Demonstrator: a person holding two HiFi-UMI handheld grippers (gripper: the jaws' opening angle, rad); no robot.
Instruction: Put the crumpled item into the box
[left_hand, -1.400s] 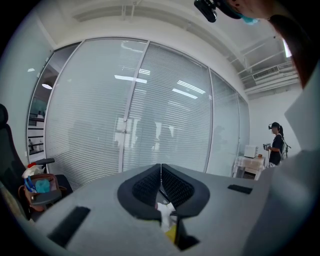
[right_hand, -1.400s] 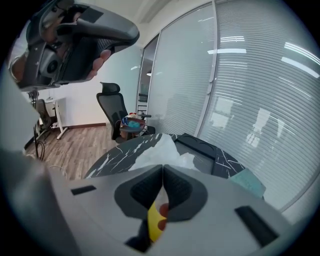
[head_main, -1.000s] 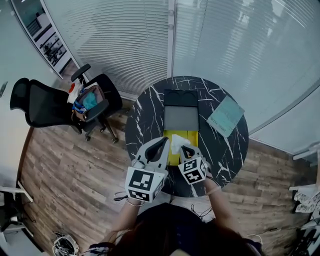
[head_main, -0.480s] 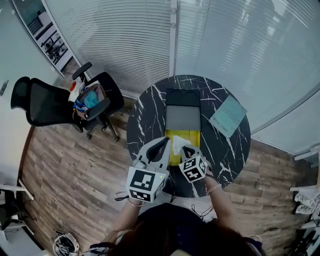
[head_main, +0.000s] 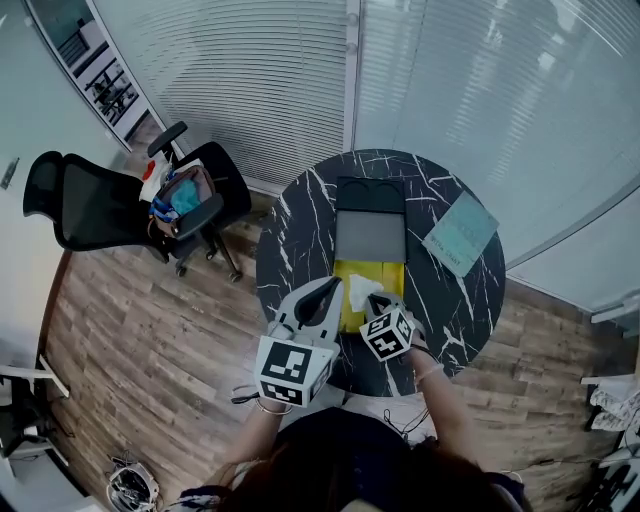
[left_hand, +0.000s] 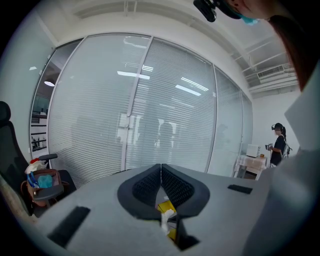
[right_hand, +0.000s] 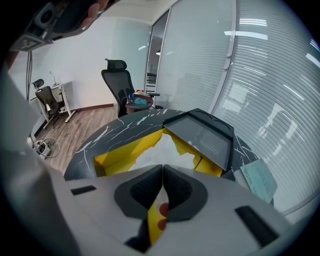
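Note:
On the round black marble table (head_main: 290, 240) stands an open yellow box (head_main: 385, 272) with its grey lid (head_main: 369, 235) folded back on the far side. White crumpled paper (head_main: 360, 289) sits over the box's near half. My right gripper (head_main: 373, 298) is at the paper's near edge. In the right gripper view its jaws (right_hand: 162, 169) are pressed together and the paper (right_hand: 160, 150) starts right at their tip, over the box (right_hand: 120, 150). My left gripper (head_main: 327, 288) hovers at the box's left front corner, jaws (left_hand: 161, 167) shut with nothing between them.
A teal booklet (head_main: 461, 233) lies on the table's right side. Two black office chairs (head_main: 100, 205) stand on the wood floor to the left, one with a bag (head_main: 182, 196) on its seat. Blinds over glass walls run behind the table.
The picture has drifted slightly to the right as a whole. Both grippers, the paper and the box keep the same places relative to each other.

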